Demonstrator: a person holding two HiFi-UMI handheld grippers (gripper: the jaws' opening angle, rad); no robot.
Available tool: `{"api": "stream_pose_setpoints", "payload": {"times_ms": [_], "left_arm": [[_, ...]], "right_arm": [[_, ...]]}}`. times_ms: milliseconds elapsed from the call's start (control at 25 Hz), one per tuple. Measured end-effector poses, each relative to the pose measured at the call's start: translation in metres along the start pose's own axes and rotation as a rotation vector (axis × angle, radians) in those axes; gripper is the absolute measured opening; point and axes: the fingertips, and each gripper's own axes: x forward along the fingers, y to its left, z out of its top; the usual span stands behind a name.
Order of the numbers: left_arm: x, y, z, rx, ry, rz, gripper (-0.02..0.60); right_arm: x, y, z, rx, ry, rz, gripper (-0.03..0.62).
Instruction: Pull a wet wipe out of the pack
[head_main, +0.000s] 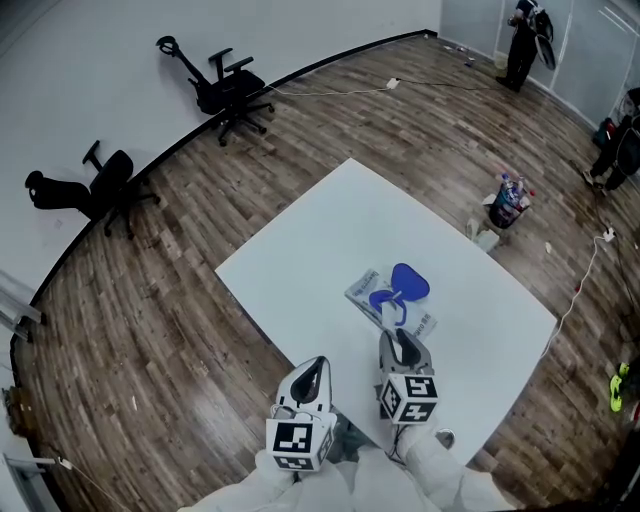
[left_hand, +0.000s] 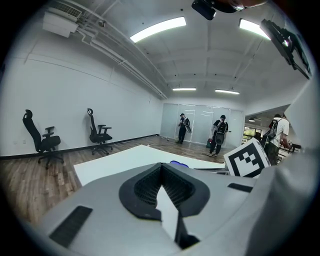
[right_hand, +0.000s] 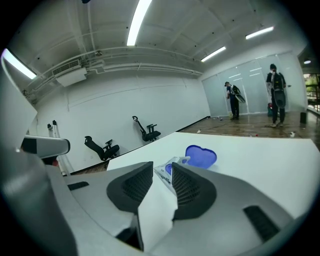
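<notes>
The left gripper (head_main: 316, 365), clenched on nothing, hangs over the white table's (head_main: 330, 220) near edge, apparently idle. The right gripper (head_main: 399, 337) has its jaws parted and empty, aimed at the wet wipe pack (head_main: 372, 291) just ahead. The pack's blue lid (head_main: 410, 283) lies flipped open, probably for access.

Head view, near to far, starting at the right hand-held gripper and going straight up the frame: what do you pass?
right hand-held gripper → wet wipe pack → blue lid → white table → wood floor

Matt white table (head_main: 330, 230), wood-plank floor (head_main: 150, 330); glossy plastic pack (head_main: 390, 305)
</notes>
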Motion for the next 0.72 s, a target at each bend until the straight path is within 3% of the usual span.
{"api": "stream_pose_setpoints", "payload": {"times_ms": [720], "left_arm": [[0.002, 0.02, -0.002, -0.014, 0.009, 0.063, 0.0]], "right_arm": [[0.033, -0.012, -0.021, -0.032, 0.087, -0.027, 0.133]]}}
